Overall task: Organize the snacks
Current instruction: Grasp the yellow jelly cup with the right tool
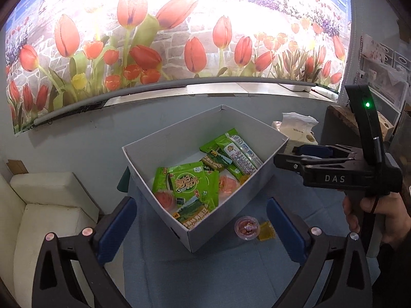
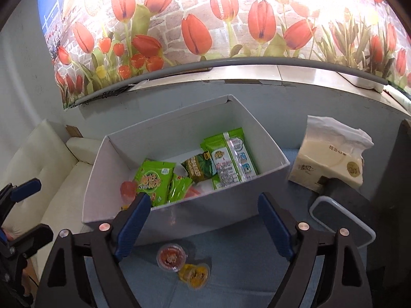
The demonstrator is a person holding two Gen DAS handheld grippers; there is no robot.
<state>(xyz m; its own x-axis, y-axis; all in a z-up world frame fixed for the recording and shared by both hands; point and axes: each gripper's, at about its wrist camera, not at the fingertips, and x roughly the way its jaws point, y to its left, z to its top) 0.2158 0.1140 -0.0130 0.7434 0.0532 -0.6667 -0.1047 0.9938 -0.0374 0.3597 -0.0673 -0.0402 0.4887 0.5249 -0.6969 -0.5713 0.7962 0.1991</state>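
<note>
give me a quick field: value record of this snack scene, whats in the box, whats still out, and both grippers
container: white box, open top, on the blue cloth
in box: green snack packets, a few reddish jelly cups
still out: red jelly cup and yellow jelly cup, touching, on the cloth in front of the box
left gripper: jaws open, empty
right gripper: jaws open, empty, above the two loose cups
beside box: tissue pack
</note>
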